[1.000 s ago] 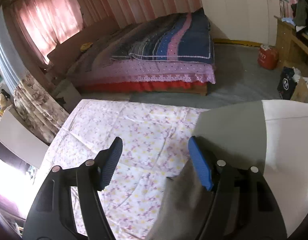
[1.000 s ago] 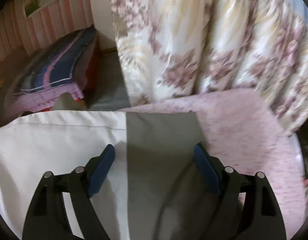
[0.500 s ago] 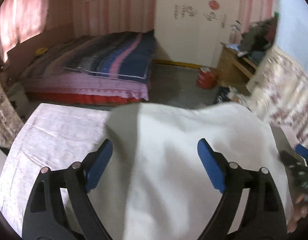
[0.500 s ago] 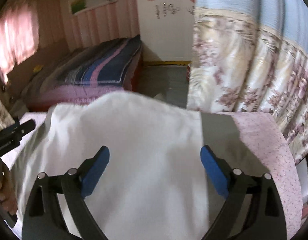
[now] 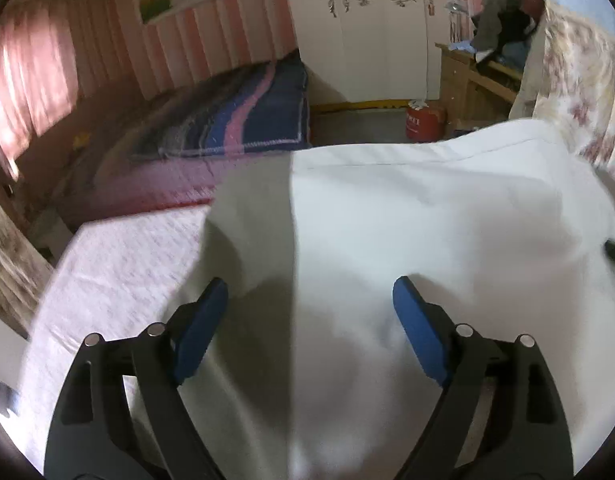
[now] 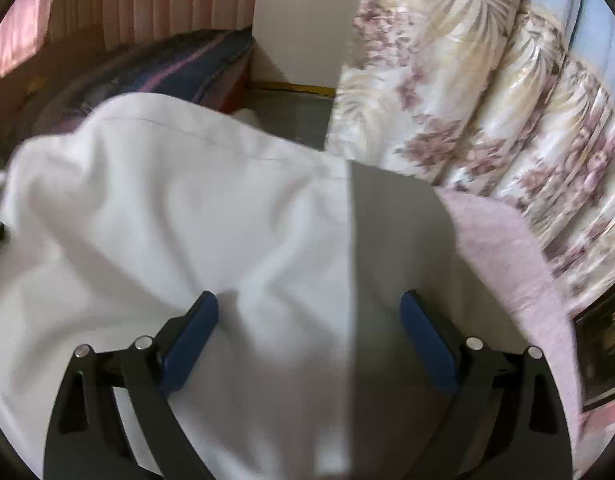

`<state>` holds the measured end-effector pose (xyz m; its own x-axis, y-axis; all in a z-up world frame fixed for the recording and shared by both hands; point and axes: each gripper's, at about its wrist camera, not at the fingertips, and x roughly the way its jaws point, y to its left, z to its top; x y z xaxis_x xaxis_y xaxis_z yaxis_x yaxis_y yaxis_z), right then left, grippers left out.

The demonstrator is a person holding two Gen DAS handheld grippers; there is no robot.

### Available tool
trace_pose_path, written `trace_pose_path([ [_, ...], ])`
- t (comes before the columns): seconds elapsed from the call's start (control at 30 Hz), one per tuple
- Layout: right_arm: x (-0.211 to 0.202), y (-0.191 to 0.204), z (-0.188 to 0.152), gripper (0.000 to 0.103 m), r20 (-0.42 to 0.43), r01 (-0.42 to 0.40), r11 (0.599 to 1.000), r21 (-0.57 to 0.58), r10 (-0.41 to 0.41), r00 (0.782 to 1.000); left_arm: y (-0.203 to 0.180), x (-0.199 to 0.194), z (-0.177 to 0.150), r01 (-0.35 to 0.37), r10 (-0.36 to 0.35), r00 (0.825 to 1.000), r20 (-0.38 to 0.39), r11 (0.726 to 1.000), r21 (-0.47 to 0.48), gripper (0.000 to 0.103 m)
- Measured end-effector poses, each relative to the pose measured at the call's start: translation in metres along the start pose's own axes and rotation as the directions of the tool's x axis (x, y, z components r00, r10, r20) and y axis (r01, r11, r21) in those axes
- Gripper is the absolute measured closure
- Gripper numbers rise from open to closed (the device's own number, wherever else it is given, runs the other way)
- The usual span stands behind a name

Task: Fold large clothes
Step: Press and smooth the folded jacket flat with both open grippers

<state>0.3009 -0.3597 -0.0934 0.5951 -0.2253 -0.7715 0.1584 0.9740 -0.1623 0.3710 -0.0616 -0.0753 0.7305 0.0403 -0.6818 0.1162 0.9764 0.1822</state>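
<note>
A large white garment with grey side panels (image 5: 407,220) lies spread over a pink floral sheet (image 5: 119,256). My left gripper (image 5: 309,324) is open, its blue pads wide apart just above the seam between grey and white cloth. The garment also fills the right wrist view (image 6: 179,208), with its grey panel (image 6: 399,240) on the right. My right gripper (image 6: 309,336) is open above that seam, holding nothing. The cloth bulges and creases between both sets of fingers.
A bed with a striped blue and pink blanket (image 5: 235,120) stands beyond. A red canister (image 5: 423,122) sits on the floor by a white wardrobe (image 5: 367,28). A floral curtain (image 6: 487,112) hangs to the right of the sheet (image 6: 507,248).
Both grippers swung inward from the garment's outer edges over the white cloth, which has bunched up. Both stayed open.
</note>
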Motion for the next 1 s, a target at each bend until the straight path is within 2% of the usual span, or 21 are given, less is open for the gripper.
trace_pose_path([
  [0.07,0.004,-0.006,0.0,0.01,-0.017,-0.005,1.0,-0.022,0.005,1.0,0.006,0.004,0.0,0.001,-0.001,1.0,-0.012,1.0,0.019,0.019],
  [0.13,0.004,-0.011,0.0,0.01,-0.005,0.039,0.998,-0.047,-0.039,0.999,0.018,0.007,0.002,0.02,-0.021,0.999,-0.028,0.999,-0.028,0.019],
  [0.2,0.004,-0.022,-0.001,0.01,-0.012,0.032,0.999,-0.016,-0.032,0.999,0.027,0.009,0.002,0.014,-0.016,0.999,-0.039,0.998,-0.058,0.019],
  [0.3,-0.001,-0.033,-0.003,0.01,-0.01,0.097,0.995,-0.002,-0.097,0.995,0.032,0.008,0.001,-0.009,0.007,0.999,-0.039,0.998,-0.064,0.019],
  [0.43,-0.036,-0.048,-0.009,0.009,0.07,0.089,0.996,0.015,-0.09,0.994,0.035,-0.015,-0.004,0.016,-0.017,1.0,-0.023,0.998,-0.053,0.021],
  [0.53,-0.076,-0.074,-0.021,0.009,0.134,0.015,0.999,0.048,-0.021,0.991,0.037,-0.044,-0.01,0.026,-0.025,1.0,0.016,0.999,-0.045,0.017],
  [0.6,-0.101,-0.098,-0.037,0.009,0.17,-0.045,0.994,0.096,0.028,0.985,0.039,-0.067,-0.016,0.058,-0.057,0.998,0.015,0.996,-0.061,0.016],
  [0.77,-0.136,-0.132,-0.082,0.009,0.144,-0.146,0.98,0.135,0.127,0.981,0.023,-0.125,-0.04,0.128,-0.125,0.991,0.049,0.991,-0.051,0.009],
  [0.83,-0.145,-0.134,-0.1,0.009,0.139,-0.158,0.978,0.138,0.139,0.981,0.018,-0.142,-0.053,0.168,-0.165,0.985,0.054,0.984,-0.06,0.009],
  [1.0,-0.156,-0.128,-0.133,0.009,0.124,-0.209,0.968,0.137,0.193,0.973,0.005,-0.165,-0.078,0.182,-0.177,0.982,0.061,0.98,-0.077,0.005],
])
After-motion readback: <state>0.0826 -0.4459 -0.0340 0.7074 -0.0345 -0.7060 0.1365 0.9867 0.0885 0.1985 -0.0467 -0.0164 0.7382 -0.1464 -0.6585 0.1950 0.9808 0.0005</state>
